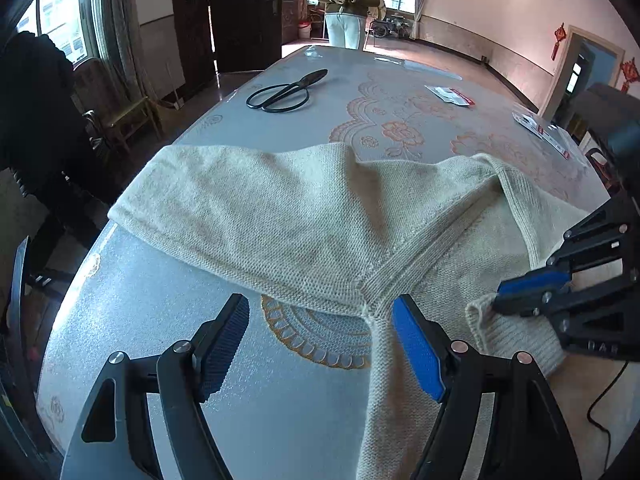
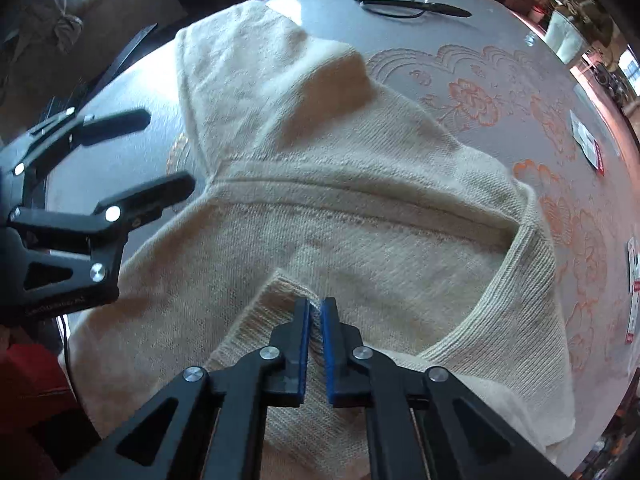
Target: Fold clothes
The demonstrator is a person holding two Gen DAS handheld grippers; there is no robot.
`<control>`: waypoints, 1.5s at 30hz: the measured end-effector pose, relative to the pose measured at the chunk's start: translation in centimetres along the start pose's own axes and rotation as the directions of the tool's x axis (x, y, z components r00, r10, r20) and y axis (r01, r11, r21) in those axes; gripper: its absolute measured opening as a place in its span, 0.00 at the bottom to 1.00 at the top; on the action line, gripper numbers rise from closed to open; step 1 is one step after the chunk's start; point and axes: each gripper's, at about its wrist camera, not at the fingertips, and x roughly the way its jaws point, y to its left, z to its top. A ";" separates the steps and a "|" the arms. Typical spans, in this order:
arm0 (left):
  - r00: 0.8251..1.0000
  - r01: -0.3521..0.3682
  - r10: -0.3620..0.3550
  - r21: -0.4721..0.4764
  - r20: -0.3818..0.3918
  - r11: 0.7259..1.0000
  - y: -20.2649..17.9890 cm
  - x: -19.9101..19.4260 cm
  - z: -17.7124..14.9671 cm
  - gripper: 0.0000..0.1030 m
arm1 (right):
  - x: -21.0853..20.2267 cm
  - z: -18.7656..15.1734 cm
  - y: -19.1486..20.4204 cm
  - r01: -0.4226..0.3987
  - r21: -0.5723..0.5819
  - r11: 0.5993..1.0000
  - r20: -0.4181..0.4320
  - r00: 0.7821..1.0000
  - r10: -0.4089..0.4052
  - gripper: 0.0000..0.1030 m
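Sweater [image 1: 304, 216]: cream knit, spread on the desk [image 1: 224, 364], one sleeve stretching to the left, body partly doubled over.
Cuff [image 2: 276, 304]: ribbed sleeve end, lying over the sweater body.
Right gripper [image 2: 315, 344]: clamped on the cuff, nearer arm for that sleeve.
Left gripper [image 1: 320, 344]: fingers apart, holding nothing, armpit seam just ahead.
Key relation: sleeve's long axis runs from the armpit seam leftward.

Nothing legible: embossed lettering on the right hand-held gripper [image 1: 500, 300] and the cards' [image 1: 450, 95] print are blurred.
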 end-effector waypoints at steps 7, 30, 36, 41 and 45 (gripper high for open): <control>0.999 0.027 -0.027 -0.007 0.019 1.000 -0.6 -0.1 0.5 0.74 | -3.5 3.1 -3.4 -0.176 0.262 0.949 0.303 0.948 0.092 0.08; 0.996 -0.076 0.060 0.308 0.062 0.948 -12.0 3.9 3.6 0.77 | -7.9 -26.8 -23.4 -0.239 0.743 0.625 0.352 0.934 -0.060 0.26; 0.996 -0.066 0.048 0.283 0.071 0.957 -13.7 2.4 3.9 0.77 | -5.8 -23.3 -27.7 -0.356 0.752 0.554 0.364 0.926 0.100 0.27; 0.996 -0.084 0.073 0.312 0.048 0.946 -14.8 3.3 3.0 0.77 | -3.3 -22.8 -29.0 -0.433 0.753 0.496 0.383 0.901 0.204 0.28; 0.995 -0.094 0.084 0.311 0.043 0.946 -15.0 3.7 2.7 0.77 | -1.4 -21.9 -29.9 -0.571 0.726 0.384 0.468 0.819 0.331 0.25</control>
